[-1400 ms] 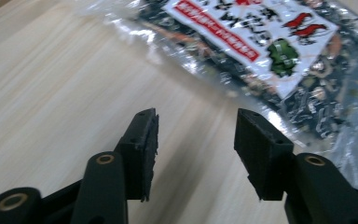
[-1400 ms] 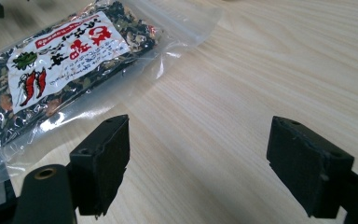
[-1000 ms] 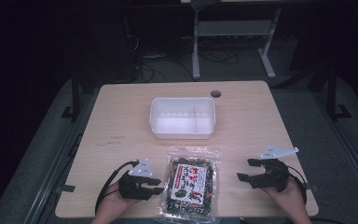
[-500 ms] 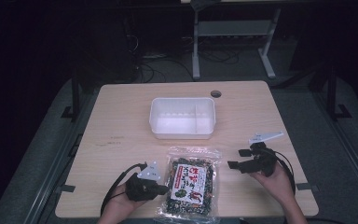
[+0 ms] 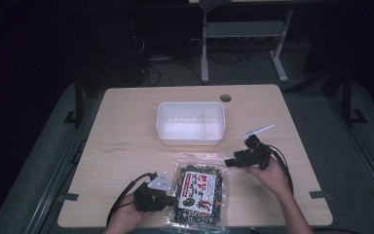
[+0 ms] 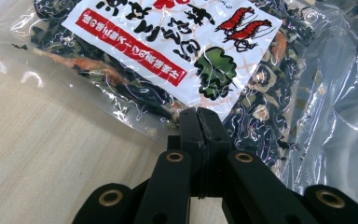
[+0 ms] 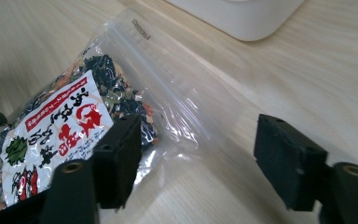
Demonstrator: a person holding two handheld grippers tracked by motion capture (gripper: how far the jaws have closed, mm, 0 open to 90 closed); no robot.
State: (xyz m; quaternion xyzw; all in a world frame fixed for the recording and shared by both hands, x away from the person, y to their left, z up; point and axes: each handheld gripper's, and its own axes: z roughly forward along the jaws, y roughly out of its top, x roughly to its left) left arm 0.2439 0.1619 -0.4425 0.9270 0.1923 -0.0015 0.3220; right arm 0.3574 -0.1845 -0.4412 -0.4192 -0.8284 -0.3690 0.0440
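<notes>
The clear bag of dried seaweed mix (image 5: 198, 195) lies flat on the counter (image 5: 126, 131) at about six o'clock, close to the near edge, its printed label facing up. The empty white tub (image 5: 191, 123) sits at the counter's centre, toward twelve o'clock of the bag and apart from it.

The left tongs (image 5: 171, 200) rest at the bag's nine o'clock edge. In the left gripper view their jaws are pressed together with no gap, tips right at the plastic rim of the bag (image 6: 177, 60); whether a fold of film is pinched between them I cannot tell, since the tips cover that spot. The right tongs (image 5: 230, 162) hover at the bag's upper corner, around two o'clock of it, jaws spread wide. The right gripper view shows the transparent top seal of the bag (image 7: 168, 88) lying between and just beyond the two open jaws, not yet gripped.

By my reading, the step in hand is taking hold of the bag from both sides, probably to lift it toward the tub. The next move calls for the right tongs to come down low along the counter so one jaw slides under the thin film, then close on the empty seal strip rather than the bulky contents, which would slip
</notes>
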